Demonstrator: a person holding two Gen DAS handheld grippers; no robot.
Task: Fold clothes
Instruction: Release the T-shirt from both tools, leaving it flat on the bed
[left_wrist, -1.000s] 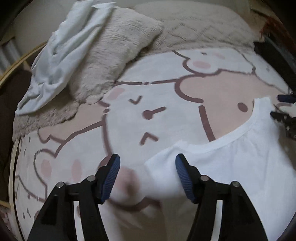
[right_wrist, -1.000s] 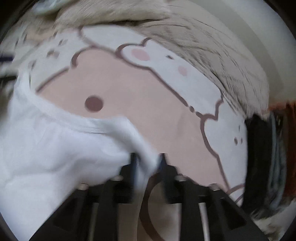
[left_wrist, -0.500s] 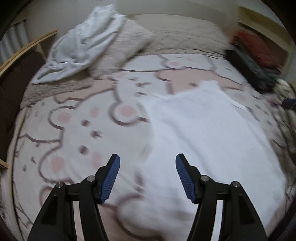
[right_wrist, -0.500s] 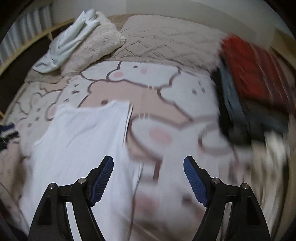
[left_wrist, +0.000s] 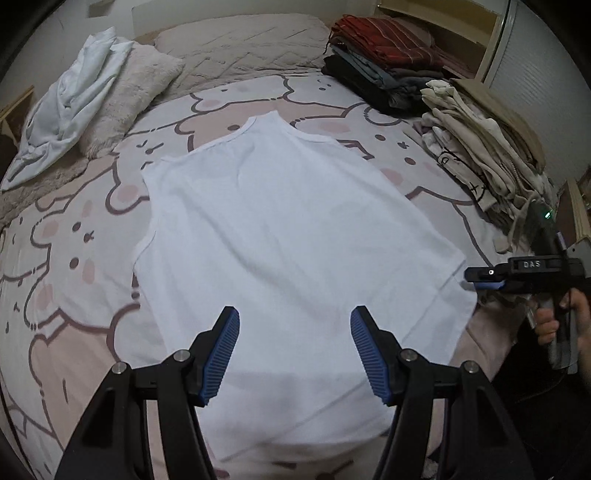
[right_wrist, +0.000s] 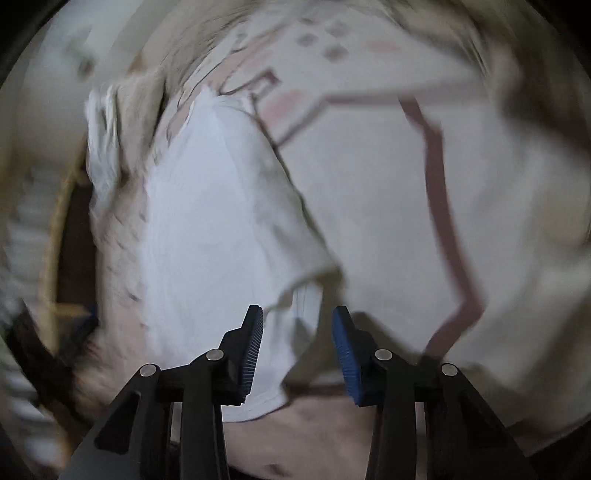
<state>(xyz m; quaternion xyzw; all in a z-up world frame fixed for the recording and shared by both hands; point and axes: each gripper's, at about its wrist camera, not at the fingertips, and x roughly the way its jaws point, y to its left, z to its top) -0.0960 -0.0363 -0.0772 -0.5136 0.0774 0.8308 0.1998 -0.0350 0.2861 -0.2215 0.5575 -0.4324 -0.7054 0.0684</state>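
Note:
A white sleeveless shirt (left_wrist: 288, 221) lies flat on the bear-print bedsheet (left_wrist: 74, 258), collar at the far end. My left gripper (left_wrist: 293, 350) hangs open above the shirt's near hem, with nothing between its fingers. In the left wrist view a hand (left_wrist: 554, 325) holds my right gripper (left_wrist: 480, 280) at the shirt's right hem corner. The blurred right wrist view shows that gripper (right_wrist: 297, 347) with jaws closing. The shirt's (right_wrist: 207, 221) corner lies between them, and a gap still shows beside the pads.
A stack of folded dark and red clothes (left_wrist: 376, 62) sits at the back right, with a pile of cream garments (left_wrist: 480, 147) beside it. A fluffy pillow (left_wrist: 136, 92) with a crumpled pale cloth (left_wrist: 70, 99) lies at the back left.
My left gripper drew back from the collar to the hem end, so the whole shirt shows flat. My right gripper left the shoulder, swung to the hem corner, rolled, and its jaws narrowed.

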